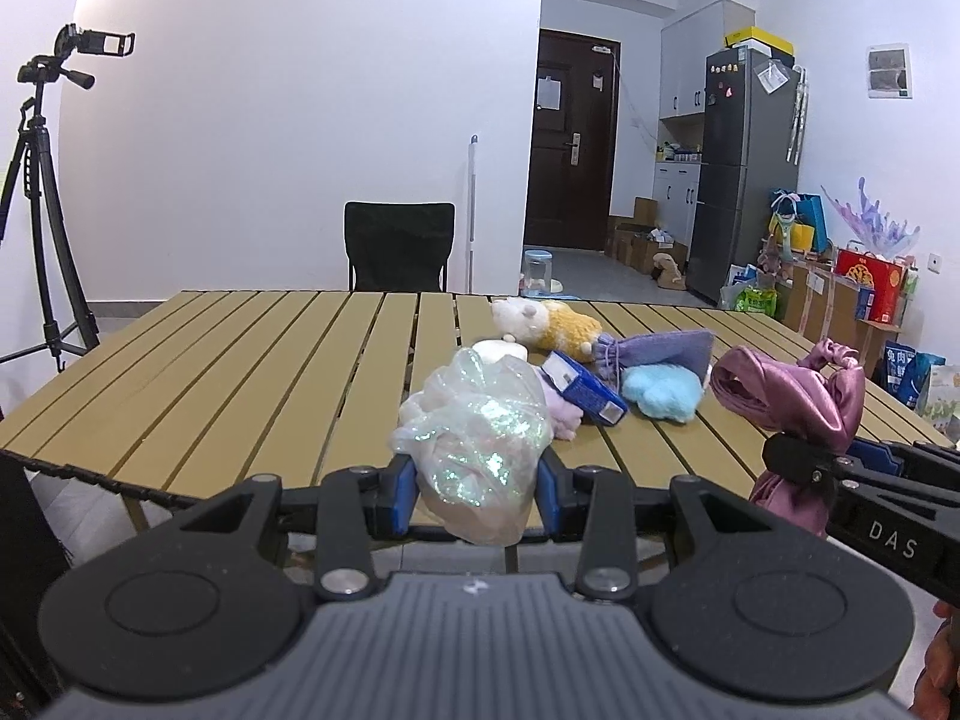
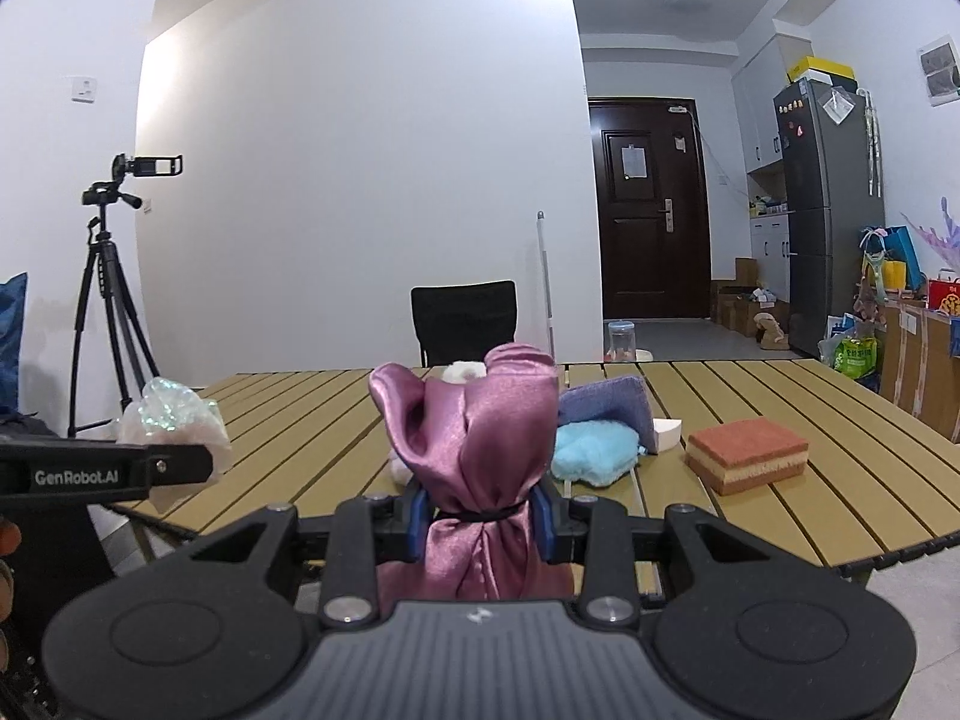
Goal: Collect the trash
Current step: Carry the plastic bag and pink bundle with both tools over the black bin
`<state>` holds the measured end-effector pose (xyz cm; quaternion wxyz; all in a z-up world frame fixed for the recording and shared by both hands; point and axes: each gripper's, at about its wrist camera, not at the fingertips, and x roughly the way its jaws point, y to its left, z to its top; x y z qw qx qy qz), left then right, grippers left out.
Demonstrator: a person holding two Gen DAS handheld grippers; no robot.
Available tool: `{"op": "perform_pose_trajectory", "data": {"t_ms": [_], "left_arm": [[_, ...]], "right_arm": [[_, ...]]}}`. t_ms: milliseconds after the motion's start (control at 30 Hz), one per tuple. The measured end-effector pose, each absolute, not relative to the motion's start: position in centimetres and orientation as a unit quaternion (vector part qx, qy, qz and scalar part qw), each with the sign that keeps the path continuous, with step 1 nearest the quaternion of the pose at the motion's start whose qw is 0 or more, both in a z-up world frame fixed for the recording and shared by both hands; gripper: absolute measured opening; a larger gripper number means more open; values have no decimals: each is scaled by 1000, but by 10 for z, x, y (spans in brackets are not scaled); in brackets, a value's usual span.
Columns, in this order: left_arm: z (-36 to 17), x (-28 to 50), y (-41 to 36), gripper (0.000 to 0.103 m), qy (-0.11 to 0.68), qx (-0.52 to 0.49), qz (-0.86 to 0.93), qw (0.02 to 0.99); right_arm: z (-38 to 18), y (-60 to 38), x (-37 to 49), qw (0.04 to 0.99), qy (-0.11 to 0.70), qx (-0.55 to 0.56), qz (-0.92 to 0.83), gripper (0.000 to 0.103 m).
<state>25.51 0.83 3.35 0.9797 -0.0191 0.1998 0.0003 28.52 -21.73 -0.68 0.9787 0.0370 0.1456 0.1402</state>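
Two black grippers. The left gripper [image 1: 477, 495] pinches one crumpled iridescent plastic bag [image 1: 480, 438]; the right gripper [image 2: 480, 519] pinches one tied pink satin pouch [image 2: 474, 438]. Both are held over the near edge of the tan slatted table [image 1: 240, 360], where one blue carton [image 1: 585, 387] lies.

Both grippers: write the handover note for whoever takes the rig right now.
Left gripper: shut on the iridescent plastic bag, held just off the near edge of the slatted table.
Right gripper: shut on the pink satin bundle, fingers pinching it at its black tie.
On the table: plush toy, blue carton, purple pouch, light blue fluffy cloth, orange sponge.
Done: two items are picked up.
Left: drop both into the trash, though no bin shows in either view, then sort through the rest.
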Motion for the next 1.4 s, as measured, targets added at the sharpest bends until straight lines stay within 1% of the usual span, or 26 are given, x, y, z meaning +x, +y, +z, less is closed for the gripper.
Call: {"op": "perform_pose_trajectory", "data": {"t_ms": [333,667,1033,1400], "left_arm": [[20,218,12,38,232,-9,-1,973],[-20,196,14,38,292,15,3,956],[-72,204,12,38,376,24,7,926],[-108,231,2,38,431,28,9,902]], "right_arm": [[-21,-220,235,973,173,35,151,32],[-56,-228,206,965,218,33,142,32],[-97,-248,201,957,263,38,117,32],[-134,-267,215,949,300,43,90,32]]}}
